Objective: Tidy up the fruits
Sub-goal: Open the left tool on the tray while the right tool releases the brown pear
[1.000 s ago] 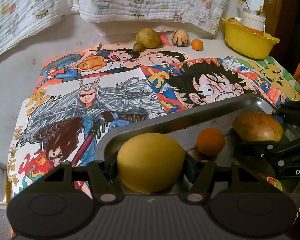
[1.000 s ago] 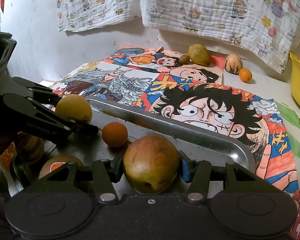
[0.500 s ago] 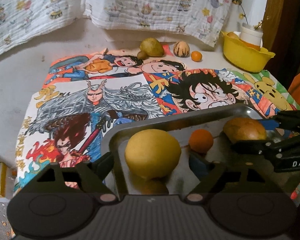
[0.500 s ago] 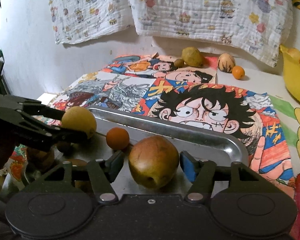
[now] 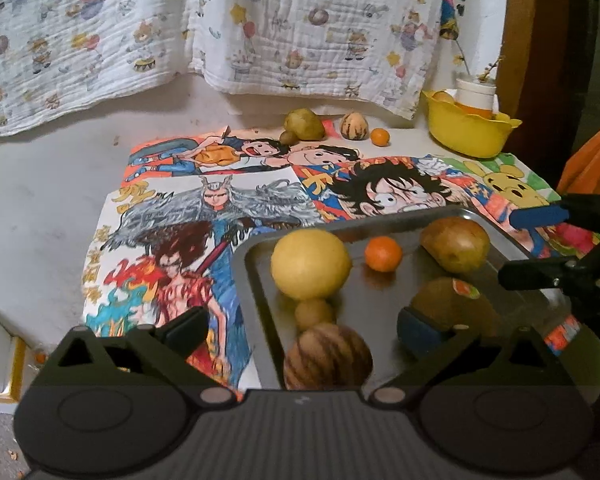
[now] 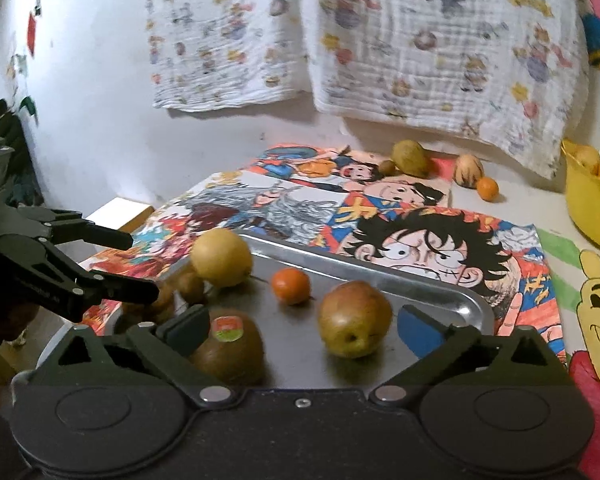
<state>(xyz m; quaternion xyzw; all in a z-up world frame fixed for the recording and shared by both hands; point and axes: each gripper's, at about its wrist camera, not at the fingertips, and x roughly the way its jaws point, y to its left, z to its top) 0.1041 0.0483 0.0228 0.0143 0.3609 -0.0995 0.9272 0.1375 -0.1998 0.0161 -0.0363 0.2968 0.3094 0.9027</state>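
A shallow rectangular metal tray (image 5: 256,280) lay on the bench (image 5: 40,216), over bright cartoon drawings on paper sheets (image 5: 220,200). It held a round yellow fruit (image 5: 310,263) at its far left corner, a small orange citrus (image 5: 383,253) beside it, a russet green-brown pear-like fruit (image 5: 455,244) towards the right, a tiny brown fruit (image 5: 314,314), a striped brown round fruit (image 5: 327,356) nearest the camera, and a brown kiwifruit with a red-green sticker (image 5: 446,304).

The left tongs (image 5: 300,332) were opening, their fingers spread to either side of the striped fruit without touching anything. The right tongs (image 6: 302,322) were likewise opening; the pear-like fruit (image 6: 355,319) sat between their blue pads, clear of both.

The right wrist view alone showed the sticker's face on the kiwifruit (image 6: 228,344) and the left tongs from the side; the left wrist view alone showed the striped fruit whole.

At the bench's far edge, well apart from the tray, stood a green-yellow pear-shaped fruit (image 5: 304,124), a small striped fruit (image 5: 354,126) and a small orange (image 5: 379,137). A yellow plastic bowl (image 5: 466,134) held a white cup (image 5: 475,94) and a fruit, partly hidden.
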